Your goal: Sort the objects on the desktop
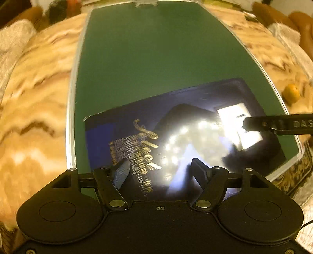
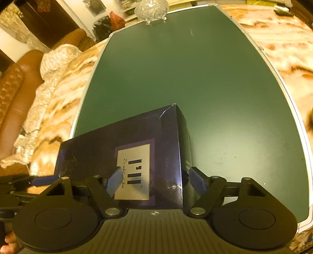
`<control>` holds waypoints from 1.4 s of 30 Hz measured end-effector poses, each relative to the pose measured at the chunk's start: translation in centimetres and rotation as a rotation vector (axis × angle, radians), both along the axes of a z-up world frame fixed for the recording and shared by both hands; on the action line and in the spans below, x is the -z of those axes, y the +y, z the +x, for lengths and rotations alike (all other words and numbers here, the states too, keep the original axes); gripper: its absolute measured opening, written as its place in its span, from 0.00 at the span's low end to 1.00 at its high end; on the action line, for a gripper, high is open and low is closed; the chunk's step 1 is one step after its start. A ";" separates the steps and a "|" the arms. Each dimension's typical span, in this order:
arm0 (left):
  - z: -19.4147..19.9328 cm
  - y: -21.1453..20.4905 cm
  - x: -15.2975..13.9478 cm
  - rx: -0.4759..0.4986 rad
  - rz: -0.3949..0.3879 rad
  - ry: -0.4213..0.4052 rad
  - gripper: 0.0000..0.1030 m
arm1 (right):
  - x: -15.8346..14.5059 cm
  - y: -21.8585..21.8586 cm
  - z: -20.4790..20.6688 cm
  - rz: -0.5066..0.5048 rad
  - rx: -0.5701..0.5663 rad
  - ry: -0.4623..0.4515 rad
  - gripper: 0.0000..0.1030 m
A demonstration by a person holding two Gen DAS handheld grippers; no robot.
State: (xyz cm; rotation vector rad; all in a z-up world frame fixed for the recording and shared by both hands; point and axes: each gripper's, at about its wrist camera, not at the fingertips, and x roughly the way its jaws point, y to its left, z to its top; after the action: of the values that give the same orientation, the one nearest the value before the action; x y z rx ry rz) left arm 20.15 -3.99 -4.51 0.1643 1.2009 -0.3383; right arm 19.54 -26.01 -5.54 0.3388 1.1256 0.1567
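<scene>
Both sets of jaws stand apart around the same thing: a dark blue box (image 2: 137,148) lying on the green tabletop (image 2: 195,68). Your right gripper (image 2: 154,181) straddles one end of it, the left blue pad over the glossy top and the right pad beside the box's side wall; whether either pad touches the cardboard cannot be told. Your left gripper (image 1: 159,172) hovers above the box (image 1: 121,132) near its gold lettering (image 1: 144,144), jaws spread with nothing between them.

The box looks like stiff printed cardboard, flat and broad, with a silver label (image 2: 135,172) on top. Its gloss throws back a strong glare in the left view, so expect the surface to be slippery. A scuffed, whitened corner (image 2: 172,108) suggests the edges dent easily. Its weight cannot be judged from here. It is probably too wide to span flat, so the best hold is likely across its thickness, one pad on the top face and one under the bottom edge, or with one gripper at each end to carry it level.

Farther out, a cut-glass bowl (image 2: 151,8) sits at the far end of the green surface, well apart from the box. An orange fruit (image 1: 291,93) rests on the marbled surface (image 1: 39,97) beyond the metal rim.
</scene>
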 end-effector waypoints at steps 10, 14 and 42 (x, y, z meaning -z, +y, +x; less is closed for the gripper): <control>-0.8 2.6 0.0 -0.078 0.000 -0.043 0.78 | -0.6 0.8 -1.9 -0.164 -0.060 -0.101 0.76; -1.7 4.1 0.5 -0.136 0.041 -0.080 0.80 | -0.5 2.0 -3.2 -0.287 -0.093 -0.163 0.71; -5.8 3.3 3.5 -0.174 0.021 -0.114 1.00 | 2.1 7.4 -7.0 -0.363 -0.175 -0.176 0.64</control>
State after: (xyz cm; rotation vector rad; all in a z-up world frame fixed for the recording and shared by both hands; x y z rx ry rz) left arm 14.32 -0.68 -8.00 0.0946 1.0970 -0.1618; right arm 12.54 -18.64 -7.61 -0.0959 0.9849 0.1301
